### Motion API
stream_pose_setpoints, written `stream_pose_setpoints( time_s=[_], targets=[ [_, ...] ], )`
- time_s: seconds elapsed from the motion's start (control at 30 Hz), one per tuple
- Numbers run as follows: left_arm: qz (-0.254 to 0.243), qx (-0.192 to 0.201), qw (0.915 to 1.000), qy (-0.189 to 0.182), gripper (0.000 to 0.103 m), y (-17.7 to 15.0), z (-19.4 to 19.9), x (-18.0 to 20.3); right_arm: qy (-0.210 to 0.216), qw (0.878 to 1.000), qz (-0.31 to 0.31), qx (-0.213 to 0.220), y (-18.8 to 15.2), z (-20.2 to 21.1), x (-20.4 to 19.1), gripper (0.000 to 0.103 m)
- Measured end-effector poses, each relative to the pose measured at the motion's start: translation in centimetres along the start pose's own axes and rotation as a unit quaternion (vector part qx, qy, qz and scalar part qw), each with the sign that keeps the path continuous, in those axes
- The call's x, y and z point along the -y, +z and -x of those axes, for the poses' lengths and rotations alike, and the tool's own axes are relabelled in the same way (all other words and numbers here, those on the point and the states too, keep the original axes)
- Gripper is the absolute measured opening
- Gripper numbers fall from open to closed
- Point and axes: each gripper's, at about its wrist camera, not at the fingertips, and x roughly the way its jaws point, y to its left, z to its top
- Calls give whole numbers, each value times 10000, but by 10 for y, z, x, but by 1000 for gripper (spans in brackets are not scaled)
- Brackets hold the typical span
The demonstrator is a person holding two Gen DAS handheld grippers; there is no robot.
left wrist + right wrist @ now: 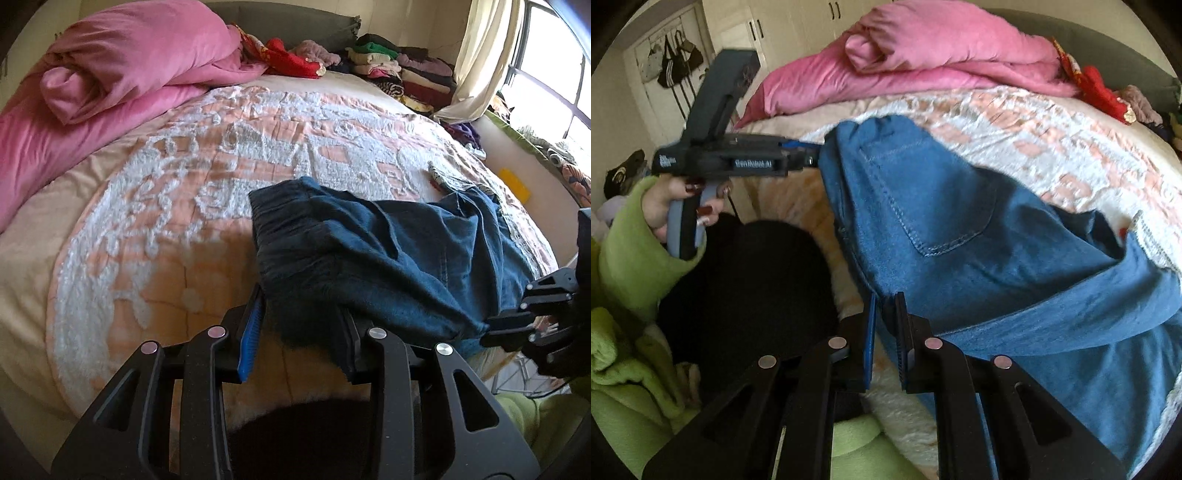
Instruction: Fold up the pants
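Both grippers, left gripper [299, 325] and right gripper [884, 332], clamp the blue jeans' [923, 206] near edge; keep it taut, lay flat on bedspread [166, 192].

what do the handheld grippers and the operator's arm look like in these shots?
Both are black, with silver rivets on the linkage arms and blue ribbed jaw pads. The left gripper has a dark body with white lettering on its side, a blocky upright top and a grey pistol handle. The hand on it has dark red nails; the sleeve is lime-green fleece.

right gripper [885, 332] fingers pinch pants [945, 229] edge | left gripper [812, 153] grips waistband
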Motion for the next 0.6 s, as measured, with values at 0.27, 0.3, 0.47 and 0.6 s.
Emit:
stream_pose_setpoints(
  time_s=[0.27, 0.3, 0.47, 0.6],
  targets=[
    [333, 160, 9988, 307, 28, -11, 33, -15, 55, 9999, 15, -151, -5, -11, -3, 9],
    [355, 227, 9987, 287, 28, -9, 37, -15, 74, 9998, 40, -167, -5, -12, -5, 9],
    [62, 269, 9996, 44, 28, 9, 33, 15, 208, 9994, 150, -213, -6, -17, -13, 9],
    [-391, -22, 9992, -90, 28, 18, 4, 49, 99, 9999, 63, 30, -3, -1, -10, 10]
  ],
)
